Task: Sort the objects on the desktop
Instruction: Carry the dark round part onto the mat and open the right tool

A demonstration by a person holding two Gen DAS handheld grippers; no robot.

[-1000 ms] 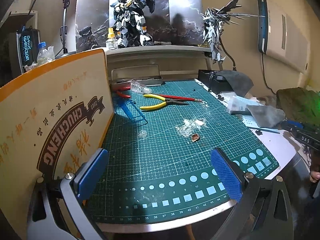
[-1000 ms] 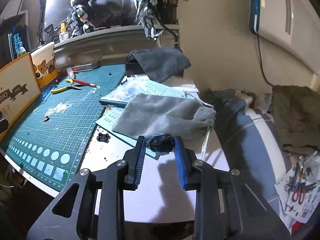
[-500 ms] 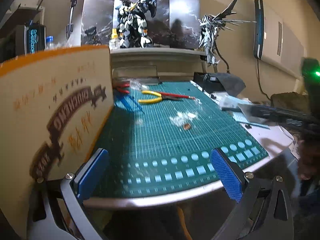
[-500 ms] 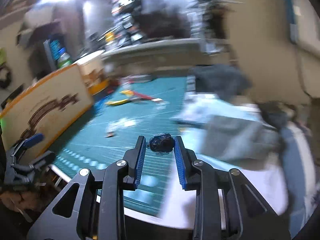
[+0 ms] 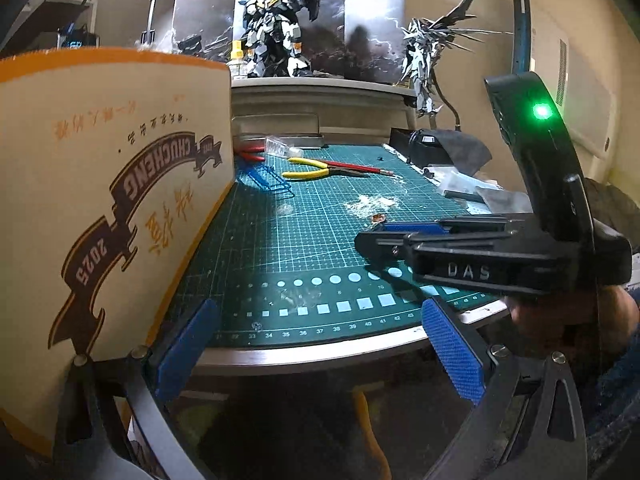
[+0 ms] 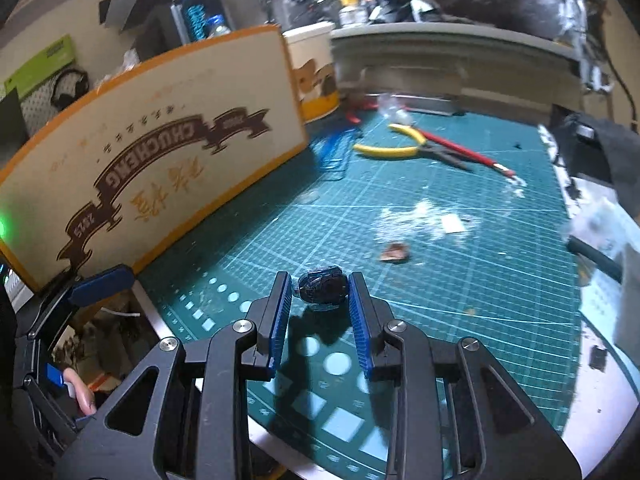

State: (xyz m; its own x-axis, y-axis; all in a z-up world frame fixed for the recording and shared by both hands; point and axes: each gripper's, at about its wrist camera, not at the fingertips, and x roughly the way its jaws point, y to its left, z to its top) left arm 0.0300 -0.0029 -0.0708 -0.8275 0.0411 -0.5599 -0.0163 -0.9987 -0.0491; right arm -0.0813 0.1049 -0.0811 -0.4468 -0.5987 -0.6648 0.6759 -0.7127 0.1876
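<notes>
Both jaws of the right gripper [image 6: 320,292] squeeze a small dark shiny lump of plastic [image 6: 322,289] between their blue bumpy pads. The lump sits right at the tips of the pads and hangs in the air above the front part of the green cutting mat with white grid lines [image 6: 460,288]. What the lump really is cannot be told; it is too small and dark.

On the left gripper [image 5: 320,344] the jaws stand wide apart with nothing between them. It hangs just off the front edge of the mat, and the steel rim of the table shows between its two blue pads. The right gripper shows up in the left view too, from the side, as a black body with a green light [image 5: 542,112] on top, over the right front of the mat.

A tall cream cardboard box with an orange edge and a brown banner [image 5: 104,200] stands along the left side of the mat. Far back on the mat lie pliers with yellow handles [image 6: 394,144], and a thin red stick [image 6: 460,148] lies touching them. Some blue wire clips [image 5: 268,178] lie near the box. A patch of white dust and scraps [image 6: 424,220] sits in the middle of the mat, with a little brown chip [image 6: 394,254] just in front of it. A grey and white robot model [image 5: 276,36] stands on the shelf behind.
</notes>
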